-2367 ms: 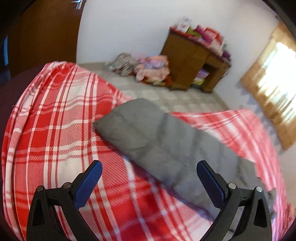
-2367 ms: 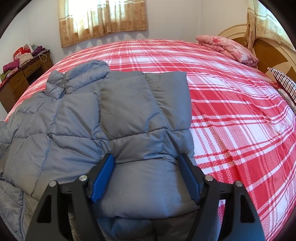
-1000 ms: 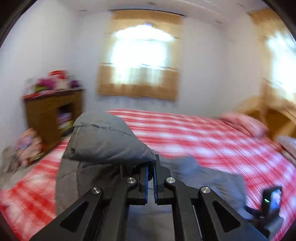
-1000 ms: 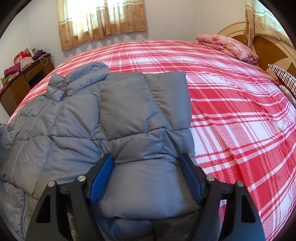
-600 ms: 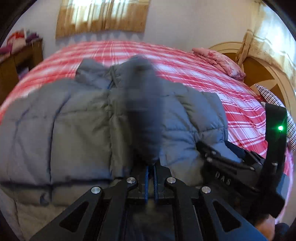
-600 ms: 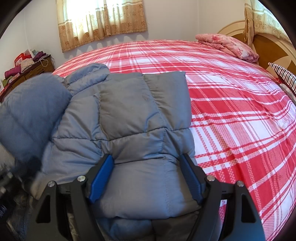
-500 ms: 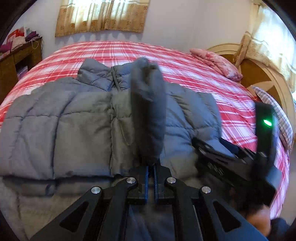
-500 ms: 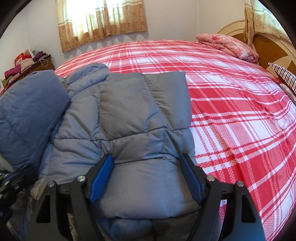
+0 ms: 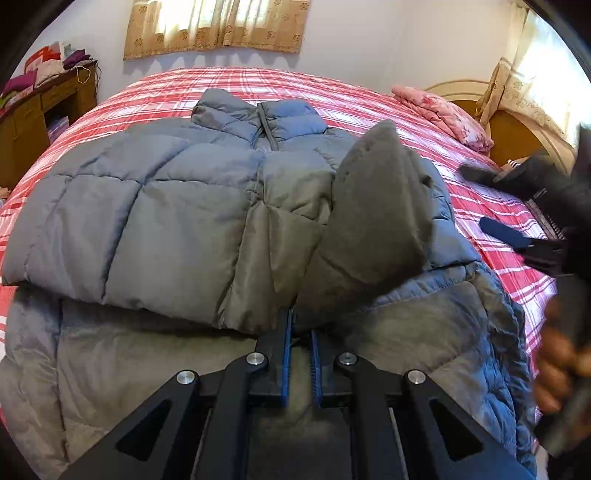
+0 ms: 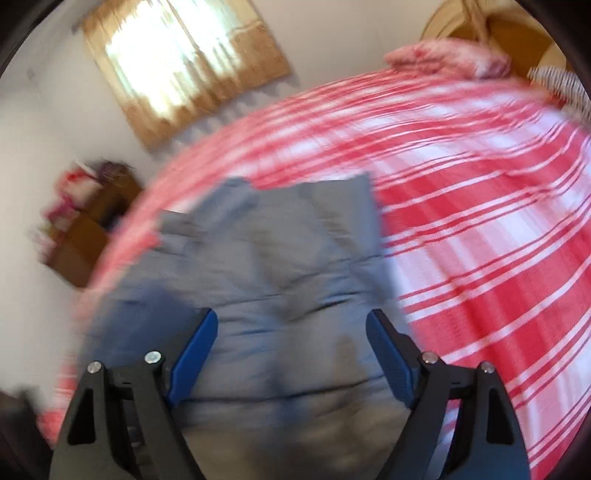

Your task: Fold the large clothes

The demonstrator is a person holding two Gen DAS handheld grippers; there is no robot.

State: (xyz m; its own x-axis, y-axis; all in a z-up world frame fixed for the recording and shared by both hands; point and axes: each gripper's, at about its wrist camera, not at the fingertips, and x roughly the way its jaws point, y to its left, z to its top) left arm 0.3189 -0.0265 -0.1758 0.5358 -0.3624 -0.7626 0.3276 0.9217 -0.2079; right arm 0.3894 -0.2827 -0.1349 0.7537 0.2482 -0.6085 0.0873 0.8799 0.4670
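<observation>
A large grey puffer jacket (image 9: 177, 206) lies front up on a bed with a red and white plaid cover (image 9: 229, 85), collar at the far end. My left gripper (image 9: 299, 350) is shut on the jacket's sleeve (image 9: 373, 225) and holds it up over the jacket's right half. My right gripper (image 10: 291, 332) is open and empty above the jacket (image 10: 280, 266); its view is blurred. It also shows at the right edge of the left wrist view (image 9: 532, 221).
A pink folded cloth (image 9: 443, 114) lies by the wooden headboard (image 9: 517, 136) at the far right. A wooden dresser (image 9: 33, 110) with clothes on top stands at the left. Curtained window (image 9: 218, 26) on the far wall.
My left gripper went from open to shut on the sleeve and carried it across the jacket to the right. My right gripper has just lifted and swung away from the jacket.
</observation>
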